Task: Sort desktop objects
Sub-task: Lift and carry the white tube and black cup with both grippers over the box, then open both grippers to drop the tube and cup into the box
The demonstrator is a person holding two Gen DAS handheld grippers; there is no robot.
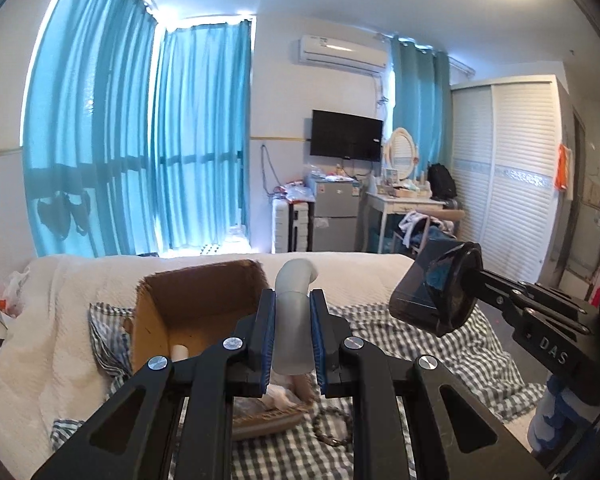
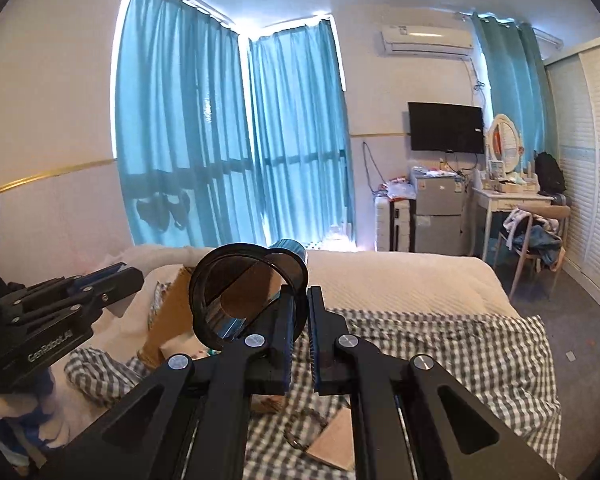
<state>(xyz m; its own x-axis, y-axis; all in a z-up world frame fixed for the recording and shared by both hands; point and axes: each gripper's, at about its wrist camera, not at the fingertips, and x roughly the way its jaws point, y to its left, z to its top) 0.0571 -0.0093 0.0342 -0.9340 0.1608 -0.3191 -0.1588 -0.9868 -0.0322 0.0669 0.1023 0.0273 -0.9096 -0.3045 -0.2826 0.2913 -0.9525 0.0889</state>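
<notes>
Left wrist view: left gripper (image 1: 291, 332) is clamped on a pale grey curved tube (image 1: 294, 312), pads pressing both sides, tube standing upright between them with its bent top above the pads. Just behind it sits an open cardboard box (image 1: 188, 304) on the bed (image 1: 364, 276), toward the bed's left side, flaps up, a pale cylinder end showing at its bottom. Right gripper (image 1: 476, 280) comes in from the right edge, holding a dark translucent cup (image 1: 432, 292) by its rim, cup tipped sideways in the air, well clear of the checked sheet (image 1: 440, 340). Under the left fingers: a flat basket-like item and a bead bracelet (image 1: 332, 428) on the sheet.

Right wrist view: right gripper (image 2: 298, 328) fingers nearly together, pinching the cup's (image 2: 244, 296) thin wall, open mouth facing the camera. Box (image 2: 172, 320) lies beyond and left of the cup. Left gripper (image 2: 120, 276) shows at the left edge, but the tube is hidden here, so its grip can't be read from this side. A brown card (image 2: 336, 436) and a ring lie on the sheet below; the left view doesn't show the card.

Step, as judged: both items lifted, carrying toward the box. Next calls for bringing each over the box opening and letting go one at a time, keeping the grippers from bumping each other.
</notes>
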